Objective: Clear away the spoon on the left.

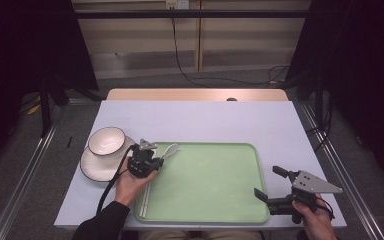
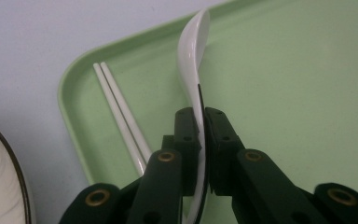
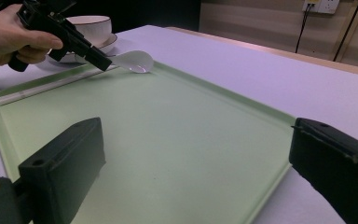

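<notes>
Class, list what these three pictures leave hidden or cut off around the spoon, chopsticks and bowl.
- Spoon: in the left gripper view, the handle end passes behind the left gripper.
- Chopsticks: near ends hidden by the same gripper.
- Bowl: in the right gripper view, partly covered by the person's hand.

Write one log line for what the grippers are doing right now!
left gripper: shut on spoon | spoon: above tray corner, beside chopsticks | right gripper: open, holding nothing
</notes>
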`<state>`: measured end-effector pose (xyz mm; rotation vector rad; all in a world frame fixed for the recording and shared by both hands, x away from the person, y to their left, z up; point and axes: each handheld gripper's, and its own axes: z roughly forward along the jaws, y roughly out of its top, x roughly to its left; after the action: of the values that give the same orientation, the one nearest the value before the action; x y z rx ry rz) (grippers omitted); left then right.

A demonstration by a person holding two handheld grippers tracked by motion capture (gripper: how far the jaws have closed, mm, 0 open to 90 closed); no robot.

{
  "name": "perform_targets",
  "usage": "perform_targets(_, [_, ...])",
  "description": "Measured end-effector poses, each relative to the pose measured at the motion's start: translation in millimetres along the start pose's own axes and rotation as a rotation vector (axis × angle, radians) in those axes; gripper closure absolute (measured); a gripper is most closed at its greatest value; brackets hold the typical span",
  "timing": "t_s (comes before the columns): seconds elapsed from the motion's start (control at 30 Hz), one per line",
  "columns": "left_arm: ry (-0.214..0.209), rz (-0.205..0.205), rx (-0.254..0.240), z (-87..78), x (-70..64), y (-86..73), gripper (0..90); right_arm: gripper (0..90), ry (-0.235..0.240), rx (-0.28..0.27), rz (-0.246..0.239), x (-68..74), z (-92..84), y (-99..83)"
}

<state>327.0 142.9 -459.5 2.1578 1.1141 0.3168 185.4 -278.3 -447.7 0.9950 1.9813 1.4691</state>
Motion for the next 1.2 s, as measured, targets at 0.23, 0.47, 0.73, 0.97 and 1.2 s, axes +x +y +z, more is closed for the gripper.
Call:
perform_targets(0.23, [0.007,-0.007,0.01,5.4,-0.7,-2.1,84.0,3.2,0.001,0.001,-0.002,0.3,0.9,0.1])
perform_targets(0.47, [0.006,-0.011,0.032,8.6,-2.1,-2.9,83.6,3.1,0.005,0.004,-0.011,0.9,1.3,0.3])
perform_targets(0.73, [0.018,-0.021,0.036,8.4,-6.1,-3.2,77.9,3.1,0.009,0.005,-0.008,1.1,1.2,0.3])
perform_targets(0.97, [-0.01,-0.026,0.03,7.9,-6.5,-3.8,66.9,3.2,0.011,0.004,-0.007,1.1,0.9,0.4])
perform_targets(1.2, [-0.047,-0.03,0.033,7.3,-5.2,-4.1,58.8,3.1,0.011,0.003,-0.006,1.2,0.7,0.5])
